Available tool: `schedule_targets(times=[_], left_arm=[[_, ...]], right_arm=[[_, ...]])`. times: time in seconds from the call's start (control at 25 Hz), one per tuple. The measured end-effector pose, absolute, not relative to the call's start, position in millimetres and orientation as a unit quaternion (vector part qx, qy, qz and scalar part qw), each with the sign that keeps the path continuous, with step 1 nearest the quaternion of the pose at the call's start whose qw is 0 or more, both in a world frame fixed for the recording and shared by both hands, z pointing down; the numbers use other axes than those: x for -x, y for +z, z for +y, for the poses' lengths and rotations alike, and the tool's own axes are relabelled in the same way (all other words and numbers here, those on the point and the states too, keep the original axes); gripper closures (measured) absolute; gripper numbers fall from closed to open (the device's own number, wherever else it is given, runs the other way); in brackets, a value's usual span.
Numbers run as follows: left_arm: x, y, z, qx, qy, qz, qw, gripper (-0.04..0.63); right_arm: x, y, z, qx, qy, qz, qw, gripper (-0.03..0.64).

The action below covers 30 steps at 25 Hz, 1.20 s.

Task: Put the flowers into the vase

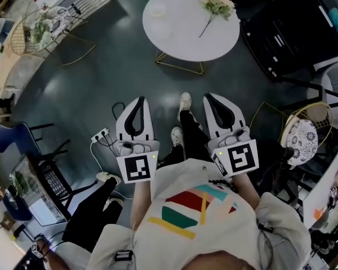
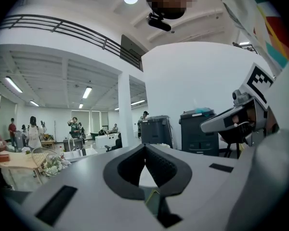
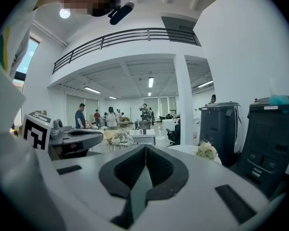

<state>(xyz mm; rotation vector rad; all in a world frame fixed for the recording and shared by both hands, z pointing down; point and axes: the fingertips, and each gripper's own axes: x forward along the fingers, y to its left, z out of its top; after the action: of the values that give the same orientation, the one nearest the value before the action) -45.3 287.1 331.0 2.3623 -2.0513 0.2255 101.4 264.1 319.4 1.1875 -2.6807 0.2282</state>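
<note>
Your L gripper (image 1: 139, 100) & R gripper (image 1: 208, 97): jaws pressed together, nothing btwn them.
Flowers (image 1: 218, 6) lie near far-right edge of round white table (image 1: 174, 46), well apart from both grippers.

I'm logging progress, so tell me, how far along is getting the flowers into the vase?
Done: nothing yet; the flowers lie on the round white table. In hand: nothing; the left gripper and right gripper are both shut and empty, near the person's body, apart from the table. Left: reach the table, grasp the flowers and put them in the vase, which I can't make out in any view.
</note>
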Motion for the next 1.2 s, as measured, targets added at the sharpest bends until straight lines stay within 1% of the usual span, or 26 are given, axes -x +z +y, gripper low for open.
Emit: schedule_targets(times=[0.12,0.24,0.32,0.4,0.48,0.6,0.76,0.92,1.08,1.2], left_arm=[[57,334,255,-0.748,0.077,-0.658,0.02,0.589],[69,330,214,-0.744,0.082,-0.663,0.006,0.589],[75,328,183,-0.74,0.082,-0.667,0.004,0.589],[79,322,151,-0.742,0.09,-0.664,-0.012,0.589],[81,312,122,-0.745,0.099,-0.659,-0.035,0.589],[82,300,90,-0.744,0.084,-0.662,-0.038,0.589],[80,296,62,-0.735,0.077,-0.672,-0.047,0.589],[94,292,42,-0.727,0.085,-0.678,-0.068,0.589],[112,277,17,-0.713,0.057,-0.696,-0.064,0.589],[111,269,-7,-0.723,0.048,-0.686,-0.066,0.589]], right_arm=[[-102,323,228,-0.406,0.1,-0.904,0.091,0.604],[-104,323,185,-0.417,0.114,-0.898,0.076,0.604],[-105,319,157,-0.421,0.108,-0.897,0.073,0.604],[-109,311,128,-0.43,0.095,-0.895,0.068,0.604],[-119,303,102,-0.443,0.087,-0.89,0.06,0.604],[-139,298,71,-0.459,0.092,-0.882,0.051,0.604],[-151,308,47,-0.469,0.111,-0.875,0.046,0.604],[-142,319,36,-0.46,0.15,-0.875,0.026,0.604],[-148,315,21,-0.456,0.198,-0.868,0.009,0.604],[-151,319,-2,-0.482,0.207,-0.851,0.015,0.604]])
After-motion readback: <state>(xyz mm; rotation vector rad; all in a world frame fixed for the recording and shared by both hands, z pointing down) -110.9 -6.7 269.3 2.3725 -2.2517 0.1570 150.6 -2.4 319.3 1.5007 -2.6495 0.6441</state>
